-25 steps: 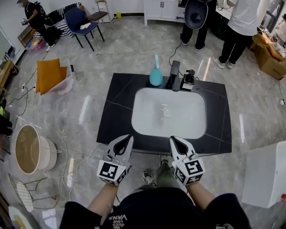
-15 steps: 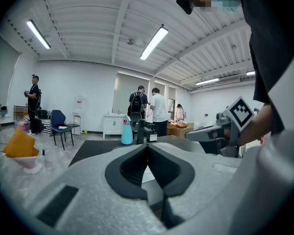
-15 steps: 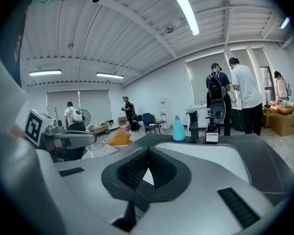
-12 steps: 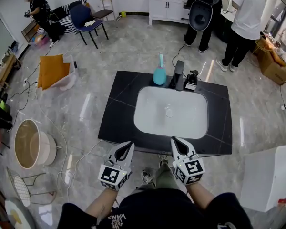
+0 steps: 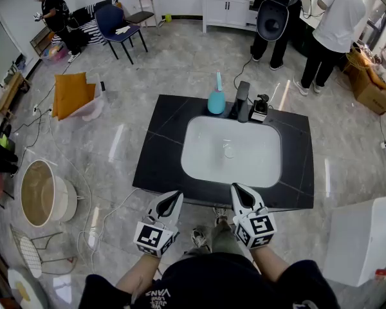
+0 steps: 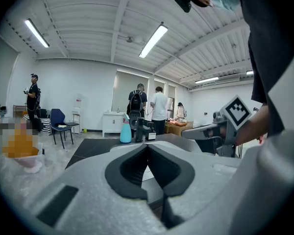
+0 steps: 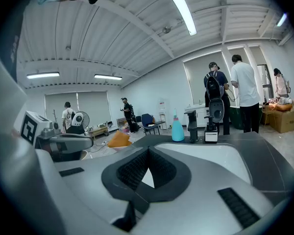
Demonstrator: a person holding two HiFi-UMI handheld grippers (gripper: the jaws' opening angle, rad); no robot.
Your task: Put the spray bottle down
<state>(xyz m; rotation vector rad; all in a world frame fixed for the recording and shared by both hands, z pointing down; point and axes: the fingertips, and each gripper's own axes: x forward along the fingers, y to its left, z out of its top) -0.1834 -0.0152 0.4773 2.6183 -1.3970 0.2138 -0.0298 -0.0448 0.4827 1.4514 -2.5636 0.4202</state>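
Note:
The light blue spray bottle (image 5: 216, 100) stands upright on the black countertop (image 5: 159, 147) behind the white sink basin (image 5: 231, 152), left of the black faucet (image 5: 242, 102). It also shows far off in the left gripper view as the bottle (image 6: 125, 132) and in the right gripper view as the bottle (image 7: 177, 129). My left gripper (image 5: 169, 202) and right gripper (image 5: 242, 197) hover side by side at the counter's near edge, both shut and holding nothing. Each is far from the bottle.
A small black-and-white device (image 5: 260, 108) sits right of the faucet. On the floor: a round tub (image 5: 42, 194) at left, an orange cushion (image 5: 72, 94), a white box (image 5: 367, 237) at right. People stand by the white cabinet (image 5: 225, 5) at the back; a blue chair (image 5: 119, 23) stands far left.
The left gripper has drifted slightly toward me and lower; the view has shifted a little. The right gripper has kept still. The bottle has not moved.

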